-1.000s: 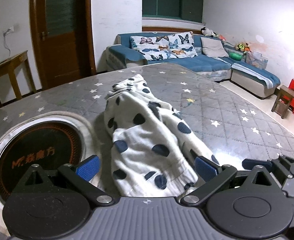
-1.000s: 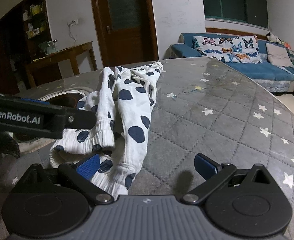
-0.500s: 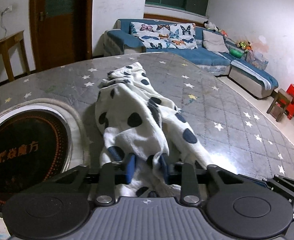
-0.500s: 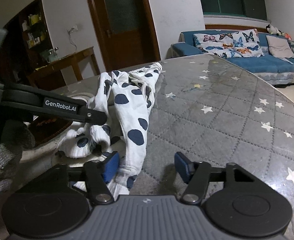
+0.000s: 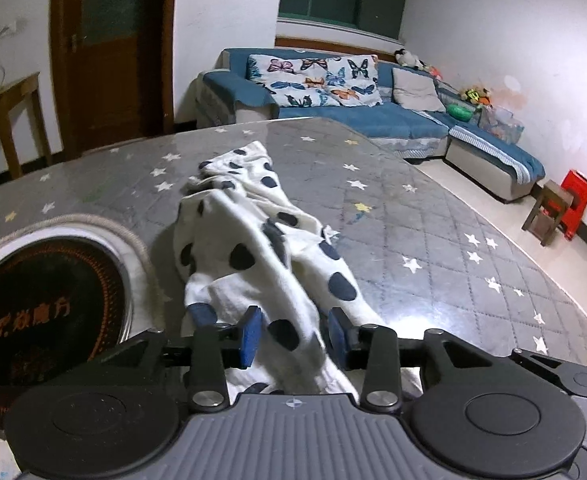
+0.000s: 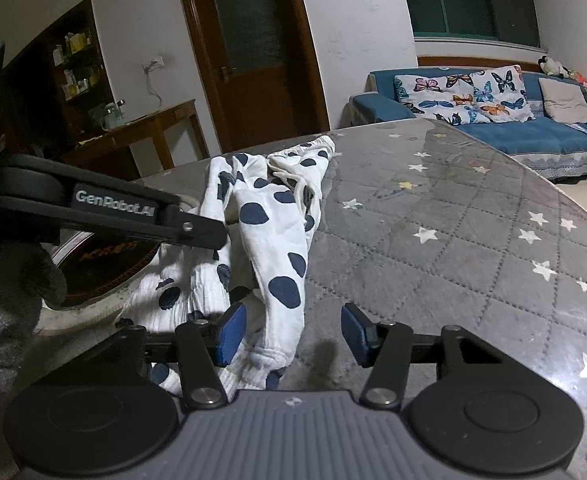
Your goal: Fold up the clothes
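left wrist: spotted garment (image 5: 253, 256) btwn opening left tongs (image 5: 293, 334).

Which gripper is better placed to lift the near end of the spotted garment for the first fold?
Left, probably. The left gripper has the spotted garment bunched between its opening jaws. The right gripper straddles only one cuff, its right pad over bare table.

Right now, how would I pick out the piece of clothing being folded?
Find the big grey star-patterned table. A crumpled white garment lies on it beside a round dark inset plate. Its navy polka dots make it unmistakable.
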Available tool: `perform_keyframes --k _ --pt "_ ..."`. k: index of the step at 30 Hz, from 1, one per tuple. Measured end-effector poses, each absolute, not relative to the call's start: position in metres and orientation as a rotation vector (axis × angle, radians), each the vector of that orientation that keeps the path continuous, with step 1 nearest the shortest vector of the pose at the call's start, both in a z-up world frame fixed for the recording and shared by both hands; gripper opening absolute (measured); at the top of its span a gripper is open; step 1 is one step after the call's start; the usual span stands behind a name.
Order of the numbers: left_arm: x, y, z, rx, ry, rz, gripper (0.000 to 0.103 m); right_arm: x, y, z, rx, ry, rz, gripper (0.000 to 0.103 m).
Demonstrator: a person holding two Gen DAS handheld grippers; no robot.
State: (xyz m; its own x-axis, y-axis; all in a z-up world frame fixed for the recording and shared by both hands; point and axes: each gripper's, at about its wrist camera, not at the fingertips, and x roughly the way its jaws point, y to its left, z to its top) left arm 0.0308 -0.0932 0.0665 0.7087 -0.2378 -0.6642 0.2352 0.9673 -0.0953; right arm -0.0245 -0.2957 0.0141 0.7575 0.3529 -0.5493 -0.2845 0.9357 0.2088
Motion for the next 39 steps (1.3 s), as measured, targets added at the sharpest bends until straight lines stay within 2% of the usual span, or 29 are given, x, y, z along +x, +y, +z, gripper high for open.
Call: perform_keyframes --k 2,4,7,9,15,18,28,39 --pt "0.034 -0.096 0.063 0.01 0.747 -0.263 0.039 -0.024 -0.294 0.013 0.114 0.625 0.351 0.053" --pt "0.038 -0.092 0.057 0.009 0.765 -0.256 0.02 -0.023 -0.293 0.012 0.112 0.63 0.353 0.05" --pt "0.037 -0.082 0.055 -0.012 0.76 -0.259 0.009 -0.021 -0.292 0.009 0.117 0.64 0.357 0.041" --pt "0.034 -0.072 0.059 -0.038 0.747 -0.252 0.006 -0.02 -0.292 0.007 0.126 0.651 0.354 0.035" --pt "0.02 -0.037 0.073 -0.117 0.691 -0.199 0.004 -0.023 -0.289 0.007 0.128 0.648 0.363 0.017" --pt "0.01 -0.016 0.077 -0.155 0.673 -0.162 0.003 -0.025 -0.289 0.013 0.122 0.642 0.362 0.013" --pt "-0.032 0.042 0.063 -0.29 0.682 -0.097 0.002 -0.045 -0.304 0.033 0.128 0.655 0.372 0.01" --pt "-0.066 0.042 0.035 -0.244 0.743 -0.107 0.002 -0.061 -0.312 0.024 0.109 0.802 0.316 0.01"
